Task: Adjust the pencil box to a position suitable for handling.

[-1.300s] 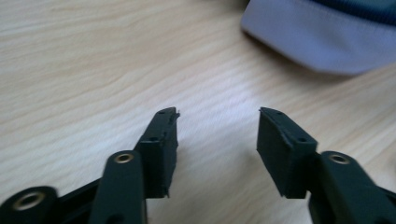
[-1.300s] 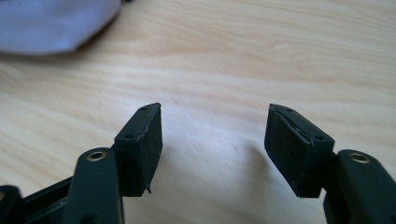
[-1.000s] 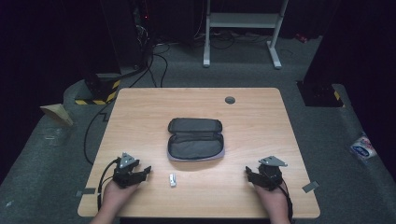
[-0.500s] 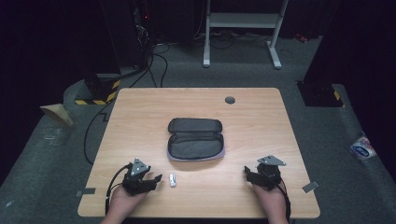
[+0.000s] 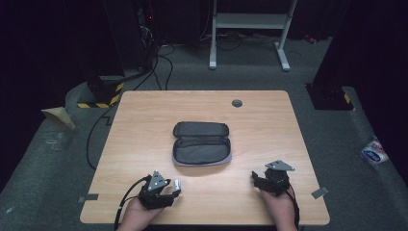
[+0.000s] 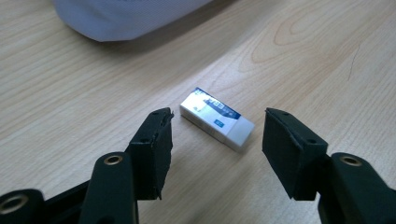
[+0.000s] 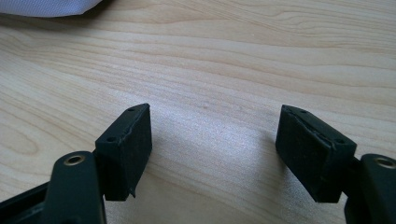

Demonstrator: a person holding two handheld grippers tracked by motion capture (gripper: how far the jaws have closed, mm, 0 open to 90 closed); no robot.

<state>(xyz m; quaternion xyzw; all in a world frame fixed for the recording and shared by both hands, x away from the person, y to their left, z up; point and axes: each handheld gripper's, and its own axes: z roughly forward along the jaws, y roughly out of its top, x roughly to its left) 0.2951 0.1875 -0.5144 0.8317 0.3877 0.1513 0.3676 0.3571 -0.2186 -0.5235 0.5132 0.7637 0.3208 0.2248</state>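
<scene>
A small white eraser [image 6: 217, 118] with a blue-printed sleeve lies flat on the wooden table [image 5: 144, 125]; in the high view the eraser [image 5: 177, 183] is near the front edge. My left gripper [image 6: 215, 140] hovers just short of it, jaws apart, closing over the last moments, with the eraser slightly ahead of the pads and untouched. The left gripper [image 5: 172, 192] sits at the front left in the high view. My right gripper [image 5: 253, 177] rests at the front right, open over bare wood [image 7: 215, 135]. An open grey zip case [image 5: 200, 143] lies at the table's middle.
A round cable hole [image 5: 236, 103] sits near the table's far edge. The pale edge of the case [image 6: 126, 16] is at the top of the left gripper view. Cables, a white stand [image 5: 250, 29] and floor clutter lie beyond the table.
My left hand has moved to the right along the front edge, up to the eraser. Its jaws stand a little narrower. The right hand has kept still.
</scene>
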